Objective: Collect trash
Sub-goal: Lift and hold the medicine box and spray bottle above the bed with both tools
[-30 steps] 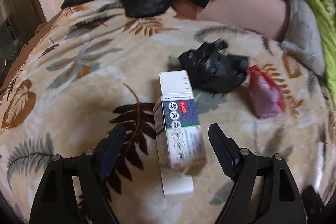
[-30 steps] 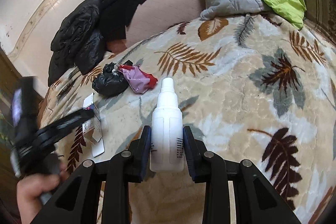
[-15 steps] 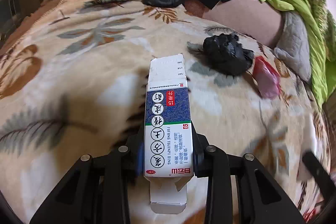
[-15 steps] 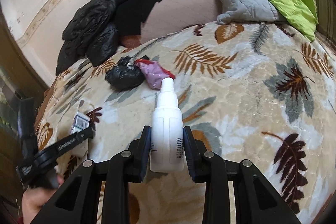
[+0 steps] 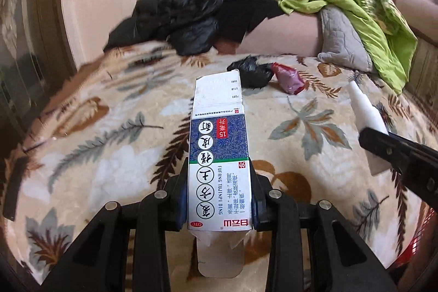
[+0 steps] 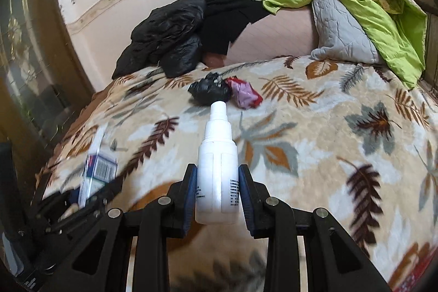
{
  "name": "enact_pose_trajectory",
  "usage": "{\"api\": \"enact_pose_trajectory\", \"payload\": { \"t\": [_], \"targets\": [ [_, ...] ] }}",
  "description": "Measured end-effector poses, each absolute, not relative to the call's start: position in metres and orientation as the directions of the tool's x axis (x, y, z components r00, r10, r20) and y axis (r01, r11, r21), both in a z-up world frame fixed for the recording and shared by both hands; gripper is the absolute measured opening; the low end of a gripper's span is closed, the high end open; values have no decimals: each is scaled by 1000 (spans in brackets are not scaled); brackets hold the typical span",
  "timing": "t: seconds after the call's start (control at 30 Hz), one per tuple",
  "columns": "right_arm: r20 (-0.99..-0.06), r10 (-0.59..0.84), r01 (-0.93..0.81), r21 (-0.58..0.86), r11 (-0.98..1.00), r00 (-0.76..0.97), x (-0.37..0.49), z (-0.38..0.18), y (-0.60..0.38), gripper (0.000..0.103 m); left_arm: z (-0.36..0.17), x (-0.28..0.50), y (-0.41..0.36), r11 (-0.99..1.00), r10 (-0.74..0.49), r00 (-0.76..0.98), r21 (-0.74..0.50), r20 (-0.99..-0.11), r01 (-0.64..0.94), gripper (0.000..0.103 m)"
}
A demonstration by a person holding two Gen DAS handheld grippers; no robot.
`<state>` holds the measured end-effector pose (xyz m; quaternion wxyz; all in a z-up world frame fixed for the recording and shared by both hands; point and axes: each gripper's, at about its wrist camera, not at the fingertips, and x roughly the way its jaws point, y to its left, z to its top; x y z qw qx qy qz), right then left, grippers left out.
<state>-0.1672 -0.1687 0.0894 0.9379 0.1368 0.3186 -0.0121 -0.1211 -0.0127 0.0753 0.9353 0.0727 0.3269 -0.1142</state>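
Your left gripper (image 5: pixel 218 203) is clamped on the medicine carton (image 5: pixel 219 155) at centre frame, and your right gripper (image 6: pixel 217 196) pinches the white spray bottle (image 6: pixel 217 163) low on its body. Both items ride above the leaf-print blanket (image 6: pixel 342 133).

The carton looks empty, with both end flaps open, so a hard squeeze could crush it and let it slide out. The bottle is smooth and gripped near its base; a quick swing could tip it free.

The crumpled black bag (image 6: pixel 209 90) and red-and-pink wrapper (image 6: pixel 245 92) wait upper centre.

The carton reads "FUFANG TUJINPI DING", "OTC" and "15". The bottle's print is too small to read.
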Motion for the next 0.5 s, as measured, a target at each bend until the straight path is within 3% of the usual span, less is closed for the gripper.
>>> {"api": "enact_pose_trajectory", "payload": {
  "t": [0.5],
  "targets": [
    [-612,35,112,201,973,790,-175,83,-164,32,69,-118,-18,962,-136,788,110,-600,250,33]
  ]
}}
